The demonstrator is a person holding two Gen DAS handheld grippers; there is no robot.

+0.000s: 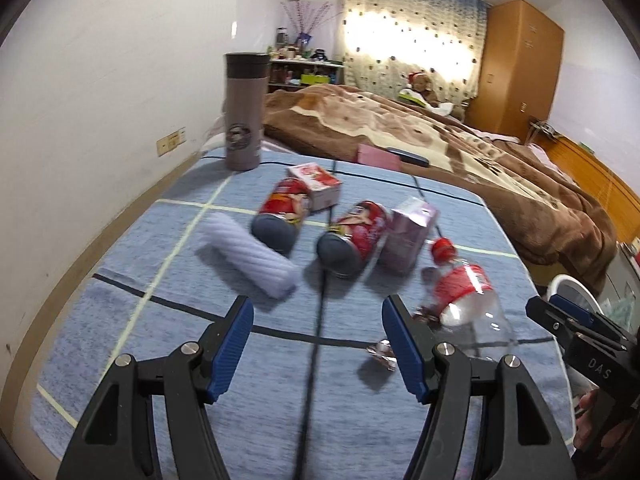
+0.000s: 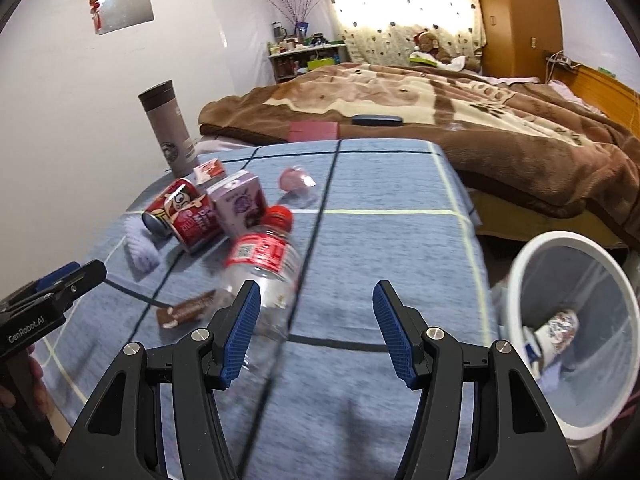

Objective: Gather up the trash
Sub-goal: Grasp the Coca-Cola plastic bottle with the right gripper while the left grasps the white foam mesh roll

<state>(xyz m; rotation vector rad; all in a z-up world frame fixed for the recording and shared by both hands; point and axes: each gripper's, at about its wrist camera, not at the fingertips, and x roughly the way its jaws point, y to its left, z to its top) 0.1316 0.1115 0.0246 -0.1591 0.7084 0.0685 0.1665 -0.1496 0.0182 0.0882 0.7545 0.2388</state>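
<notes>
Plastic bottle (image 2: 260, 276) lies on table (image 2: 380, 248) just ahead-left of right claw (image 2: 314, 332), wide open, empty; left claw (image 1: 318, 344) likewise; swing left, probably pinch mid-body, avoiding wrapper (image 2: 186, 309).

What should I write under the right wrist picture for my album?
Open right gripper over a blue tablecloth, near a clear plastic bottle; white trash bin alongside.

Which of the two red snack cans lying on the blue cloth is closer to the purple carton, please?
The right-hand red can, lying right beside the purple carton. The other red can lies farther left, next to the white ribbed roll.
</notes>
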